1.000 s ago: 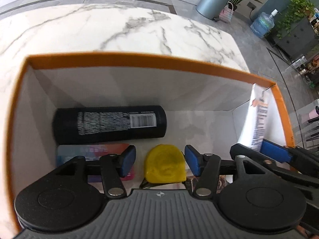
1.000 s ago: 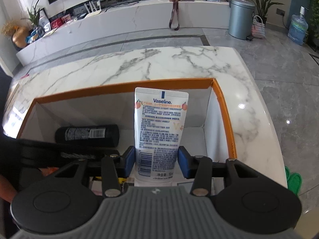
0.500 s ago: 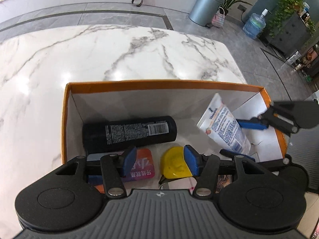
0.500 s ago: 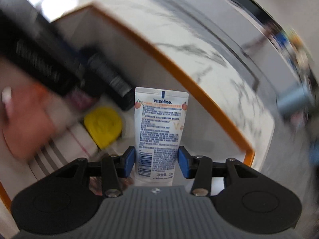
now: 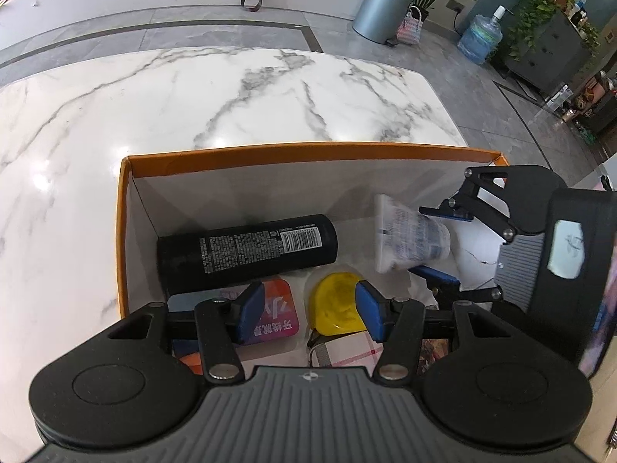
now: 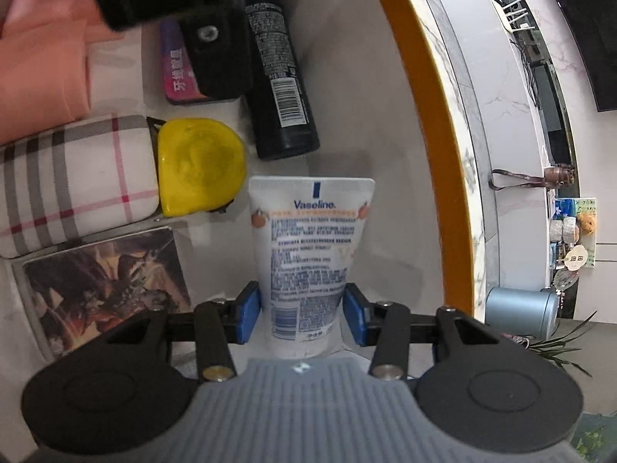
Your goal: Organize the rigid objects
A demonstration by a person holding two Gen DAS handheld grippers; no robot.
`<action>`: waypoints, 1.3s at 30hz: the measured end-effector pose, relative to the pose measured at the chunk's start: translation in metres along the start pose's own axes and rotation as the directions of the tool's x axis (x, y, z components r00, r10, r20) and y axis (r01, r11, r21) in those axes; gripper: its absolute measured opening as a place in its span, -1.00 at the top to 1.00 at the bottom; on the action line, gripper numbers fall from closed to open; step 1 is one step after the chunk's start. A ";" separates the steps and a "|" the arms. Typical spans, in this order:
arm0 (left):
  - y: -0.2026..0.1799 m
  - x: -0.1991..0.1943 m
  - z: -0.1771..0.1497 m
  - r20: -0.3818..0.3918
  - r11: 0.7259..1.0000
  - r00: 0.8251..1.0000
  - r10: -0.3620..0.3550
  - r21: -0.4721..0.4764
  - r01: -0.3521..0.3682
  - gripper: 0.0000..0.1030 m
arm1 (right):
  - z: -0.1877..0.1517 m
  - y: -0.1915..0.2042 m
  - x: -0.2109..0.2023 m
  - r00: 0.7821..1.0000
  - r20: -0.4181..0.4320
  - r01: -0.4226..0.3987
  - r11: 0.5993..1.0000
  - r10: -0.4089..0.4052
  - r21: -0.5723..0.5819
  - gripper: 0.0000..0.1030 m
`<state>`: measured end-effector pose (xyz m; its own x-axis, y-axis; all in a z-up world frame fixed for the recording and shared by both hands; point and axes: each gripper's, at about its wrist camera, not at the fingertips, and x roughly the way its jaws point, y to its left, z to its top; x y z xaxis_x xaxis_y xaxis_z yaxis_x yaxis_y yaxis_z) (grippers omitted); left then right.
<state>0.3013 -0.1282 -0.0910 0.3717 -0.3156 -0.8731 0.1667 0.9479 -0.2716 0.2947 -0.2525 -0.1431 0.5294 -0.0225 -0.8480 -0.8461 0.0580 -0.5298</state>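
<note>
An orange-rimmed white box (image 5: 308, 154) (image 6: 420, 115) stands on the marble counter. In it lie a black spray can (image 5: 246, 249) (image 6: 281, 77), a yellow tape measure (image 5: 339, 305) (image 6: 200, 166) and a purple-pink pack (image 5: 275, 312) (image 6: 177, 73). My right gripper (image 6: 300, 316) (image 5: 439, 245) is shut on the cap end of a white Vaseline tube (image 6: 308, 239) (image 5: 408, 235). It holds the tube low inside the box's right part, turned sideways, to the right of the tape measure. My left gripper (image 5: 308, 305) hovers open above the tape measure and the pack, holding nothing.
A plaid case (image 6: 69, 181) (image 5: 347, 351) and a picture-covered box (image 6: 108, 281) lie along the box's near side. A person's hand (image 6: 38, 58) shows at the top left of the right wrist view. Bare white floor of the box shows beyond the tube, by the far wall.
The right gripper rolled about a quarter turn and sank into the box, so the tube went from upright above the box to sideways inside it. The left gripper pulled back and up a little.
</note>
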 end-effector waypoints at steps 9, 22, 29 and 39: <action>0.000 -0.008 -0.005 0.009 1.000 1.000 -0.019 0.003 0.019 -0.24 | -0.005 -0.001 0.001 0.999 -0.032 0.013 0.999 -0.012 0.036 0.05; -0.003 -0.028 -0.010 0.036 0.999 0.999 -0.024 0.032 0.023 -0.24 | -0.009 -0.017 -0.015 1.000 -0.002 0.006 0.961 -0.005 0.277 0.50; -0.012 -0.074 -0.027 0.165 0.996 0.986 -0.036 0.091 0.021 -0.24 | -0.016 -0.016 -0.078 0.996 0.082 -0.008 0.866 -0.038 0.500 0.48; -0.043 -0.146 -0.079 0.377 0.968 0.923 -0.073 0.249 -0.026 -0.24 | -0.038 0.032 -0.175 0.942 0.227 -0.100 0.436 -0.249 0.894 0.47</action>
<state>0.1682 -0.1197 0.0162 0.6757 -0.3770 -0.6335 0.3792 0.9147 -0.1399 0.1731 -0.2845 -0.0122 0.7228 0.1905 -0.6643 -0.3671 0.9202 -0.1355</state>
